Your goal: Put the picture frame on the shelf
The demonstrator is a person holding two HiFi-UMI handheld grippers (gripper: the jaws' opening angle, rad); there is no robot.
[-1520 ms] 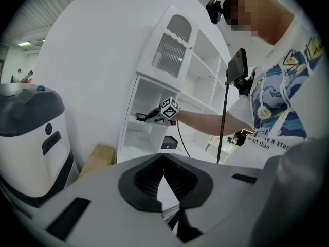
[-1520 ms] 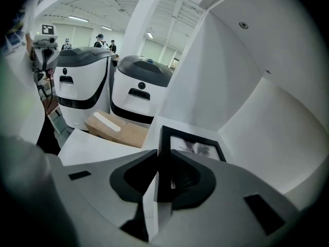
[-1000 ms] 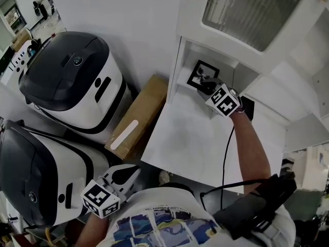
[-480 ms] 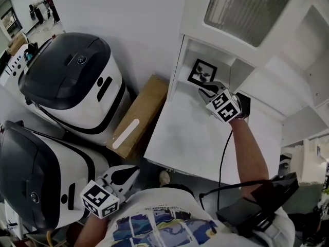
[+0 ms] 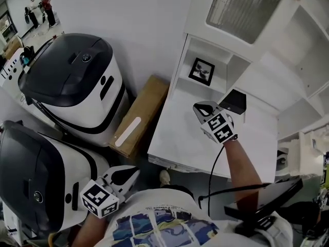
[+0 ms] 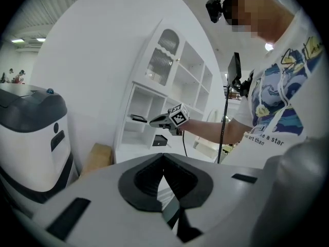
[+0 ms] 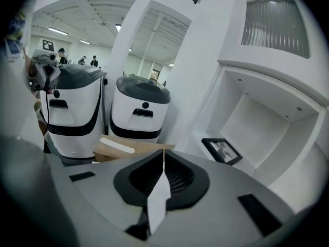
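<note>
The black picture frame (image 5: 201, 71) stands in the lower left niche of the white shelf unit (image 5: 183, 60), leaning toward its back wall; it also shows in the right gripper view (image 7: 222, 151) and, small, in the left gripper view (image 6: 138, 119). My right gripper (image 5: 198, 108) hovers over the white desk top, clear of the niche and well apart from the frame. Its jaws have just been closing and now meet with nothing between them (image 7: 163, 158). My left gripper (image 5: 132, 173) hangs low by my body, jaws shut and empty (image 6: 163, 158).
A small black box (image 5: 234, 102) sits on the desk top (image 5: 175, 138) just right of my right gripper. A cardboard box (image 5: 139, 117) lies against the wall left of the desk. Two large white and black machines (image 5: 72, 81) (image 5: 36, 179) fill the left. A ribbed-glass cabinet door (image 5: 247, 9) is above.
My right gripper has pulled back out of the niche toward me, away from the frame, and its jaws have closed empty. The frame stays in the niche. The left gripper has barely shifted.
</note>
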